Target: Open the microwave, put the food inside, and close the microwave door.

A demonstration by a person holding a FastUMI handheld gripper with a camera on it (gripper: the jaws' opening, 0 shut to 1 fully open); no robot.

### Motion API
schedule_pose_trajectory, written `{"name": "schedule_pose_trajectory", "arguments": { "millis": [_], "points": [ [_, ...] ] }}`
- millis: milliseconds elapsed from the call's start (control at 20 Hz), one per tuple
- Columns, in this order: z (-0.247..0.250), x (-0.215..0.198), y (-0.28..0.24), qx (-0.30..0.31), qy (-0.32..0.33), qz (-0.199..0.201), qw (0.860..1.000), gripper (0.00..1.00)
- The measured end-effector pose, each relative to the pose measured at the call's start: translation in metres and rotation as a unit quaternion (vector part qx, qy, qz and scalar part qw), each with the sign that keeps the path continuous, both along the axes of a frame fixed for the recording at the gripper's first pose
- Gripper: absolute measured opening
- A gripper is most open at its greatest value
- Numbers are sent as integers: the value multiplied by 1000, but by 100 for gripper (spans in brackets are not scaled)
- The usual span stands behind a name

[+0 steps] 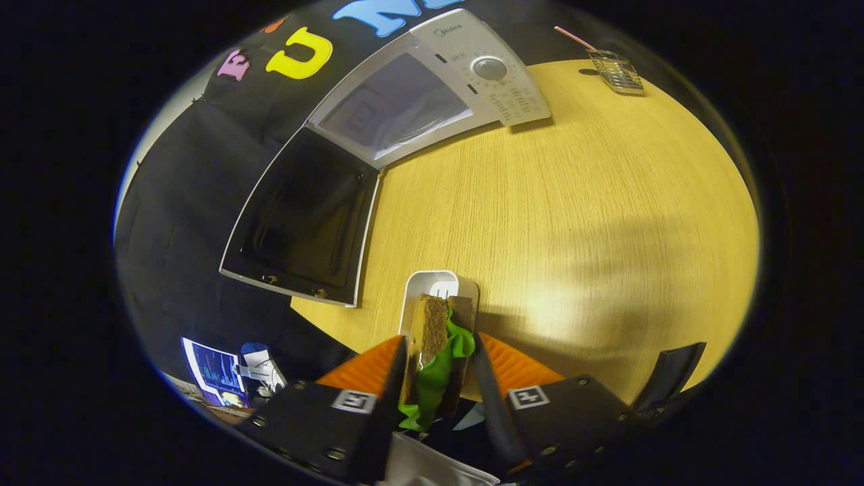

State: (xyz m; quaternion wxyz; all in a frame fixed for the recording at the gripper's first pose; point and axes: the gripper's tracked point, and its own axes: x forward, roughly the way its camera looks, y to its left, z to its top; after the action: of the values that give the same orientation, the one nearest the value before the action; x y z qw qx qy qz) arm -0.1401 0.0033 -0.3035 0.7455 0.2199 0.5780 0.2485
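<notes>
A white microwave (472, 61) stands at the far side of the round wooden table (574, 202). Its dark-glass door (304, 209) is swung wide open to the left, so the pale cavity (398, 108) shows. My gripper (440, 344) is shut on a sandwich (432, 331) of brown bread with green lettuce hanging out, one finger pressing on each side. A small white tray (432, 283) shows just beyond and under the sandwich, near the table's front edge. The microwave lies well ahead of the fingers and to the left.
A clear glass holder (617, 71) with a pink straw stands at the table's far right, beside the microwave's control panel with its dial (489, 69). A lit screen (216, 371) and small items sit below the table edge, left of the fingers.
</notes>
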Motion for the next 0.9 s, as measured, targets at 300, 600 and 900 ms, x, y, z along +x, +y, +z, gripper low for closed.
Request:
{"name": "schedule_pose_trajectory", "arguments": {
  "millis": [300, 600, 900],
  "points": [
    [3, -4, 3, 3, 34, -11, 999, 35],
    [12, -6, 11, -14, 27, -8, 999, 24],
    [44, 5, 10, 0, 12, -55, 998, 24]
  ]
}}
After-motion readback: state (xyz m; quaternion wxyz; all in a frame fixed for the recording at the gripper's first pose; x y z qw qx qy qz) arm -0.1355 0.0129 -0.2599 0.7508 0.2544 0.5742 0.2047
